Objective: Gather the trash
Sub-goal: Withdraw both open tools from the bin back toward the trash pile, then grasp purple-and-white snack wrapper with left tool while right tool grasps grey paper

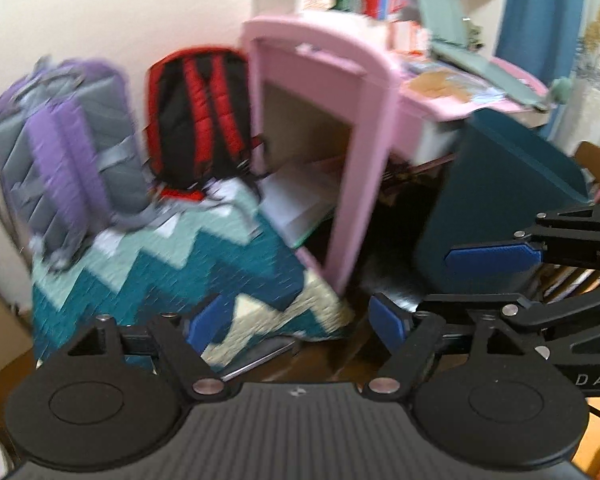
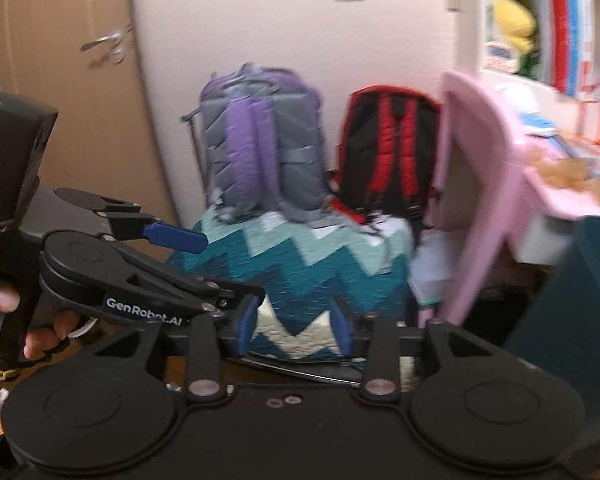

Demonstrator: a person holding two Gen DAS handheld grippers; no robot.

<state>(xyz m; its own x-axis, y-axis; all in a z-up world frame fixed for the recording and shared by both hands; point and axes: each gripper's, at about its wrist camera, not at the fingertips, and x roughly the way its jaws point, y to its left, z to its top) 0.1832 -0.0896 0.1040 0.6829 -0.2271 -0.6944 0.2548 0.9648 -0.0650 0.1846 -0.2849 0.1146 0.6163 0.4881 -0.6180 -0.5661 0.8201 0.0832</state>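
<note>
Below both cameras, at the lower edge of each view, the black gripper linkages are seen pointing forward and downward toward a zigzag-patterned teal and white quilt. The left gripper is presented with its blue pads set wide apart; nothing is held between them, only quilt and dark floor being visible in the gap. The right gripper is presented with its blue pads moderately apart, and nothing is gripped there either.

Each tool is also recorded by the opposite camera. From the right wrist view, the left gripper is seen at the left edge, held by a hand whose fingers are wrapped around the handle. From the left wrist view, the right gripper is seen at the right edge, one blue pad extended toward a dark teal bin.

Beyond the quilt, a purple and grey backpack and a red and black backpack are stood against the wall. A pink desk is located beside them, its top covered with papers.

Both views are smeared by motion blur, so fine detail cannot be resolved. No piece of trash can be identified in either view; its location cannot be told. A thin flat item at the quilt's near edge is partly hidden by the linkage and cannot be identified.
</note>
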